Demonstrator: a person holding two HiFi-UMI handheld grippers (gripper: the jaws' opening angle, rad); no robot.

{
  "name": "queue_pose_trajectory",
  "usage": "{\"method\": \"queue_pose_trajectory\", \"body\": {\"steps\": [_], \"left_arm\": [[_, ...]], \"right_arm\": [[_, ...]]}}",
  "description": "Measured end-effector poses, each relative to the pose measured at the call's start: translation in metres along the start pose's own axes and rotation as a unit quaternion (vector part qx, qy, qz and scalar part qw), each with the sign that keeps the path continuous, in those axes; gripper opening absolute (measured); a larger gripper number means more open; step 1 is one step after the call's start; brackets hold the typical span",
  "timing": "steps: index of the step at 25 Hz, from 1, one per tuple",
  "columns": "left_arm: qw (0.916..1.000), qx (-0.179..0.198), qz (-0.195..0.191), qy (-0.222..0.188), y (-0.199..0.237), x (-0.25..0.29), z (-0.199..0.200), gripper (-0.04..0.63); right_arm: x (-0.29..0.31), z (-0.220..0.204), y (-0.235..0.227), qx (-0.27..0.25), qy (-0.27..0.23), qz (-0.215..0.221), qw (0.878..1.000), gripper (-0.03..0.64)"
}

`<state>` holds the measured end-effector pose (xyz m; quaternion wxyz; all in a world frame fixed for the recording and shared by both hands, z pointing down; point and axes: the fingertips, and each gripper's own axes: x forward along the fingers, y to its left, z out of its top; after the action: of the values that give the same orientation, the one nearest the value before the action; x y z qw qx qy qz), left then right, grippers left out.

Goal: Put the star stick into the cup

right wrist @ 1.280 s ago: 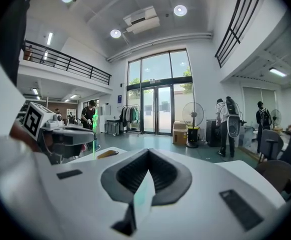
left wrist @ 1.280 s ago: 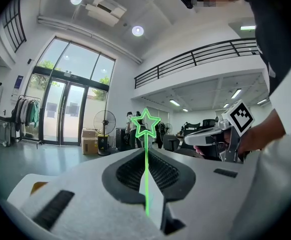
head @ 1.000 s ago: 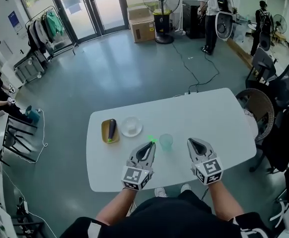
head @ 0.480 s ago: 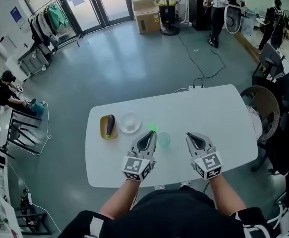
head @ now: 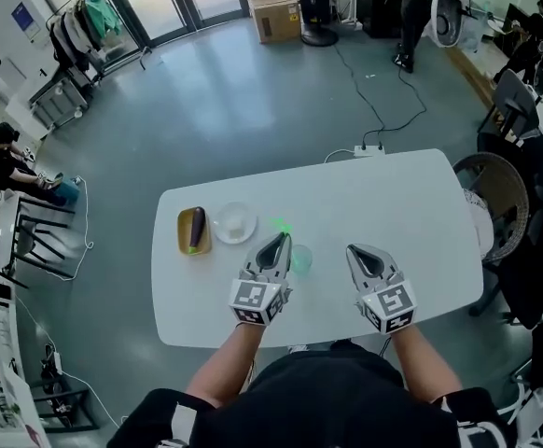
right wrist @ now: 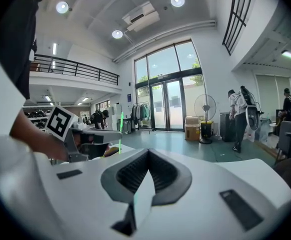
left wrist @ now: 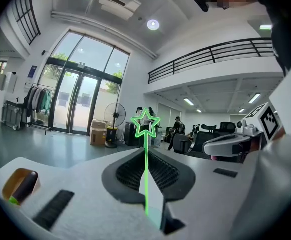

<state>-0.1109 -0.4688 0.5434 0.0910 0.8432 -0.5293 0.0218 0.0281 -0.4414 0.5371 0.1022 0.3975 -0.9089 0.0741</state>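
Your left gripper (head: 274, 247) is gripping the star stick (left wrist: 146, 151) between its jaws, which are pressing together on the thin green stem. The stem is running straight out along the jaws' own line, and its outlined star is sitting at the far tip, pointing away from you over the white table (head: 411, 213). The pale green cup (head: 300, 260) is standing just beside the gripper's tips, on their right. Your right gripper (head: 365, 261) is waiting on the cup's other side with its jaws together on nothing. You appear to be carrying the stick to the cup, with the insertion not yet done. Next you are likely needing to raise the stick and tip its long axis upright above the cup's mouth before lowering it in.
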Motion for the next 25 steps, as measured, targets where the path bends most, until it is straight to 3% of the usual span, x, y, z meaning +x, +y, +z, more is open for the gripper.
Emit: {"method": "queue_pose_trajectory", "body": {"steps": [7, 14, 25], "left_arm": [[0.9989, -0.009, 0.013, 0.044, 0.007, 0.019, -0.049, 0.029], [0.9962, -0.015, 0.032, 0.08, 0.016, 0.027, -0.068, 0.029], [0.9952, -0.005, 0.035, 0.091, 0.013, 0.033, -0.09, 0.054]], "right_arm": [[0.005, -0.022, -0.007, 0.004, 0.021, 0.012, 1.0, 0.005], [0.011, -0.024, -0.009, 0.001, 0.03, 0.017, 0.999, 0.005], [0.008, -0.037, -0.014, 0.008, 0.029, 0.012, 0.999, 0.005]]}}
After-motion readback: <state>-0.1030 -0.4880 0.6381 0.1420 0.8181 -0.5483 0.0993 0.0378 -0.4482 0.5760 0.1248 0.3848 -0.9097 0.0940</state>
